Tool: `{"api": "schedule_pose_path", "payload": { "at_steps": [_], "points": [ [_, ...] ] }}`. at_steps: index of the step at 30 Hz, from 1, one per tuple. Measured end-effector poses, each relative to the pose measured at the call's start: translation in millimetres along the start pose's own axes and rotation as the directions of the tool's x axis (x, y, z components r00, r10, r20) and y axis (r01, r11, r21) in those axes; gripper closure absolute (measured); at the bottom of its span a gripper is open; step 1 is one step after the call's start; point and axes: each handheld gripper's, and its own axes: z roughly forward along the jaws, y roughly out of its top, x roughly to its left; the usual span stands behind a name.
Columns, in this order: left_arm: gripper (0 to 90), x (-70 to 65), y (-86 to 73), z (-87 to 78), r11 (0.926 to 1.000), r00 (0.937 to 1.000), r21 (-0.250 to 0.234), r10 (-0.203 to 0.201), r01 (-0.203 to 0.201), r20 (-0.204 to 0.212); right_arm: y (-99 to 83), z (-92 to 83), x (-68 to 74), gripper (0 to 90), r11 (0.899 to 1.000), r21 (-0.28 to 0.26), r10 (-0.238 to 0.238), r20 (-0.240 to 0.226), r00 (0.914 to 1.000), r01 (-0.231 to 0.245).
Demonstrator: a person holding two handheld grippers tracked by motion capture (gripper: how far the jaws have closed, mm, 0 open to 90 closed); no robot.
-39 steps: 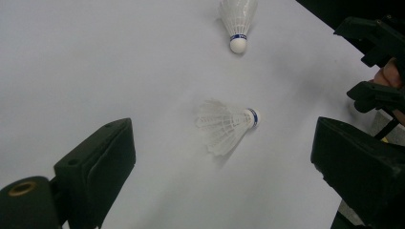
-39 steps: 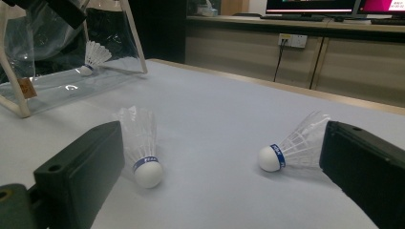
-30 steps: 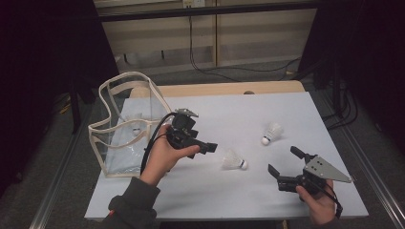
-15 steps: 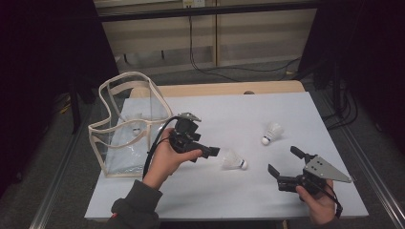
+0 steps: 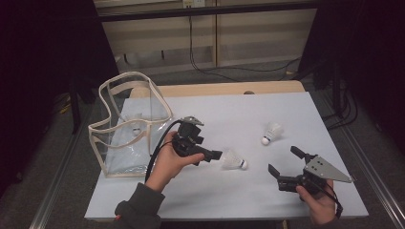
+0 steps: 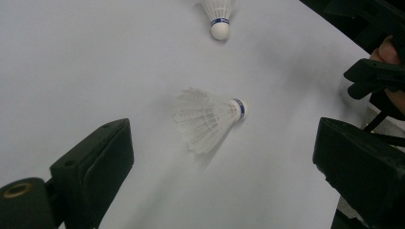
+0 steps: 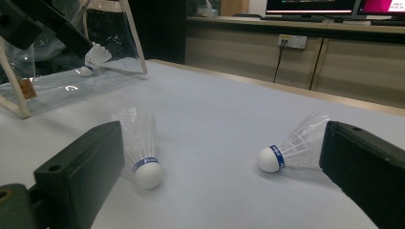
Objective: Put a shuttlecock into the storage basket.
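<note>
Two shuttlecocks lie on the white table point(image 5: 200, 200) in the high view: the near shuttlecock point(image 5: 233, 161) toward the front edge, just beyond the left gripper point(image 5: 210, 155); the far shuttlecock point(image 5: 271, 132) nearer the right edge. The right gripper point(image 5: 282, 164) hovers at the front right corner, jaws spread, empty.

Left gripper view: jaws wide apart, the near shuttlecock point(image 6: 207, 118) between them, untouched.

Right gripper view: open jaws frame both; a third shuttlecock point(image 7: 94, 58) sits in the clear bag point(image 7: 57, 86).

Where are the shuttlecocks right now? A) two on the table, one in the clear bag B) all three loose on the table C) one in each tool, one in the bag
A: two shuttlecocks lie on the table, a third sits inside the clear bag; both tools are open.
</note>
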Motion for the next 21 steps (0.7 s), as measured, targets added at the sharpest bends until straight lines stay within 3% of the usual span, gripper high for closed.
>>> {"api": "schedule_pose_path", "payload": {
  "at_steps": [21],
  "points": [
    [5.7, -3.4, -7.2, 22.6, 0.9998, 0.9998, 0.014, 0.012, -0.013, 0.018, 0.3, 0.7, -0.4, 1.3, 1.0, 0.003, -0.002, -0.001, 1.0, 0.002]
  ]
}}
